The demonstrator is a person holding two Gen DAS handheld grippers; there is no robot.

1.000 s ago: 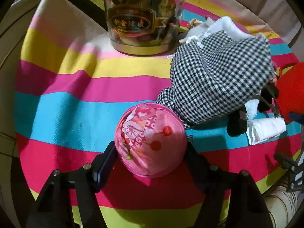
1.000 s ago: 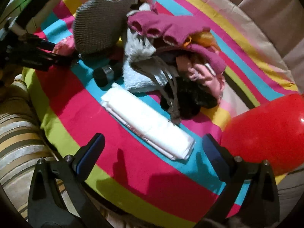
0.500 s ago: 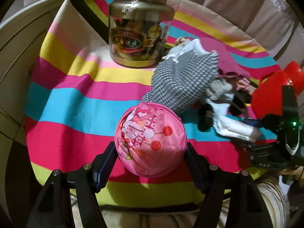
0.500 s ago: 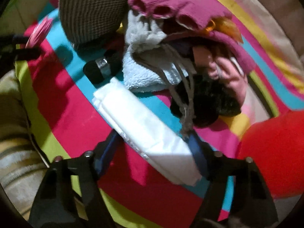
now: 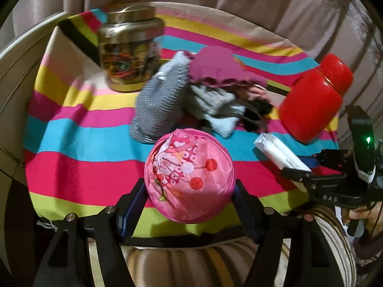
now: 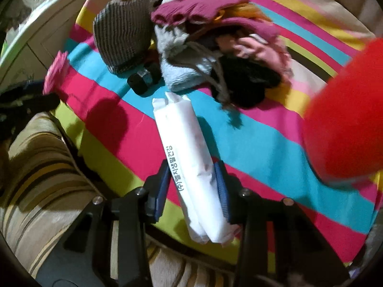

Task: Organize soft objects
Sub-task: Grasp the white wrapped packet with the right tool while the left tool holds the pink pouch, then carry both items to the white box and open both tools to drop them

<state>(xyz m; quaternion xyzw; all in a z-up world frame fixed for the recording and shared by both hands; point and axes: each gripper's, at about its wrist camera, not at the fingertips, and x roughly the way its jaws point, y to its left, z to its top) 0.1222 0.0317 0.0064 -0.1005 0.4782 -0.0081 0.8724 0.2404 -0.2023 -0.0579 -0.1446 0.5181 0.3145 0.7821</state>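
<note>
My left gripper (image 5: 189, 189) is shut on a round pink patterned pouch (image 5: 189, 179) and holds it above the front edge of the striped cloth. My right gripper (image 6: 194, 179) is shut on a long white packet (image 6: 189, 157) and holds it lifted over the cloth; the packet also shows in the left wrist view (image 5: 280, 155). A pile of soft things lies at the middle: a checked grey fabric piece (image 5: 158, 102), a magenta knit (image 5: 220, 64), a pale fluffy cloth (image 6: 182, 69) and a black item (image 6: 246, 83).
A gold-lidded jar (image 5: 129, 50) stands at the back left of the striped table (image 5: 79, 141). A red container (image 5: 313, 98) stands at the right. A small black roll (image 6: 143, 79) lies by the pile. A striped cushion (image 6: 40, 172) is below the table's front edge.
My right gripper has closed on the white packet and lifted it off the cloth. My left gripper has pulled back and up with the pink pouch, away from the pile.
</note>
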